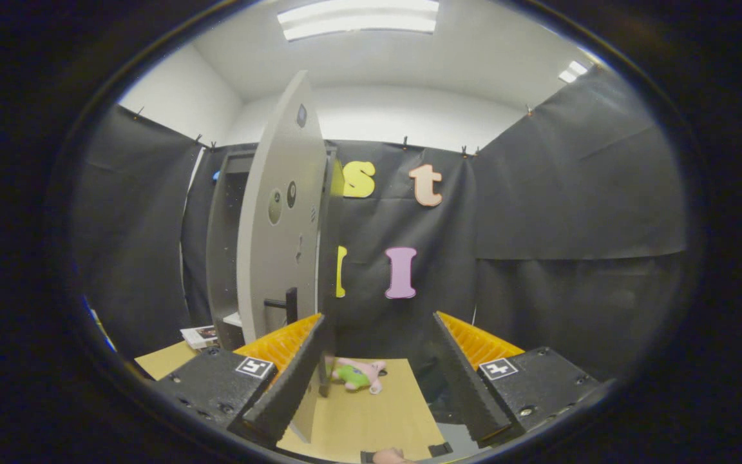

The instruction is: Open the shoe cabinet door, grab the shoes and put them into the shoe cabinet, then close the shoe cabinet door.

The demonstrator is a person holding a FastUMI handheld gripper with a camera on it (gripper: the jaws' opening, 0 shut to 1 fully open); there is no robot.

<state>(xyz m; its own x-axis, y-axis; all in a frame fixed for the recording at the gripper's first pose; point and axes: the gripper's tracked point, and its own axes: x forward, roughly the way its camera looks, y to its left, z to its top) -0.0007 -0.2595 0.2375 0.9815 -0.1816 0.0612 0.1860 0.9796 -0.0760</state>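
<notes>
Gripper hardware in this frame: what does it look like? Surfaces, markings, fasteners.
Gripper: two long wedge-shaped jaws with ribbed inner faces, each on a blocky mount with screw heads and a square black-and-white tag on top. Jaws stand apart, the open cabinet door edge beside the left one.

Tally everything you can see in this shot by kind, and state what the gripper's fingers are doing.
Shoe cabinet, door swung open: 1
Door handle: 1
Small pink and green item on the floor, between and beyond the fingers: 1
Booklet beside the cabinet: 1
Gripper, fingers open, gripping nothing: 1
Total: 5
</notes>
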